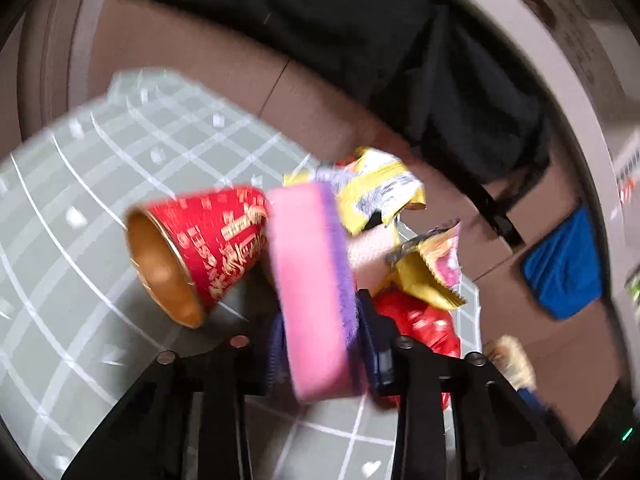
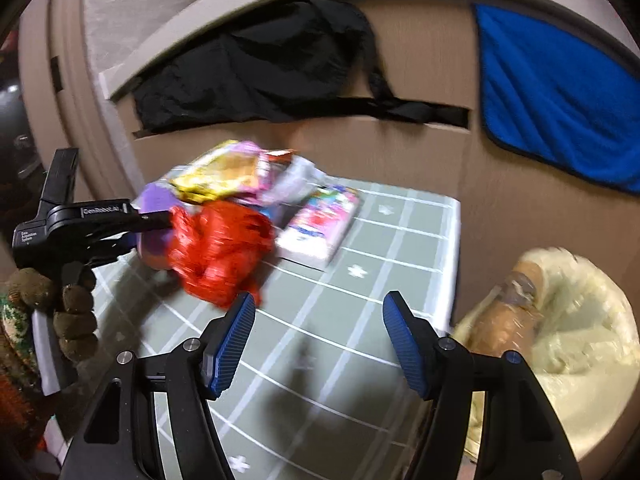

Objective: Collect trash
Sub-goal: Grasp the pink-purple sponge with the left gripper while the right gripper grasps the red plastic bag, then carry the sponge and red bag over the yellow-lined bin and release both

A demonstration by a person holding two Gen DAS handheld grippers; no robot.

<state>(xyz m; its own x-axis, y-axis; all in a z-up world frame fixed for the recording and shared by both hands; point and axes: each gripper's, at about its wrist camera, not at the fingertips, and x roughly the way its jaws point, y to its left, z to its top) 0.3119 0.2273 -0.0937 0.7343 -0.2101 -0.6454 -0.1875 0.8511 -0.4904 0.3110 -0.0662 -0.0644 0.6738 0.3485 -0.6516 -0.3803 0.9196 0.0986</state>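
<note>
- We saw the left claw [image 1: 320, 344] clamped on a pink sponge [image 1: 310, 292] with a purple scouring face, held edge-up between the jaws.
- A red cup [image 1: 200, 248] (gold inside) lay on its side on the counter [image 1: 80, 184], its base touching or just behind the sponge; we could not tell which.
- Beyond the sponge sat yellow wrappers [image 1: 384, 192] and a red bag [image 1: 424, 320], all blurred.
- Our right claw [image 2: 319, 344] hung wide over the counter's gridded green cloth, gripping nothing.
- From the right wrist view, the trash pile lay ahead and left: the red bag [image 2: 220, 252], wrappers [image 2: 224, 172], and a flat pink packet [image 2: 320, 224] just beside them.
- A lined bin [image 2: 572, 336] stood off the counter's right edge.
- A black cloth [image 2: 256, 68] and blue towel [image 2: 560, 96] hung on the brown wall behind.
</note>
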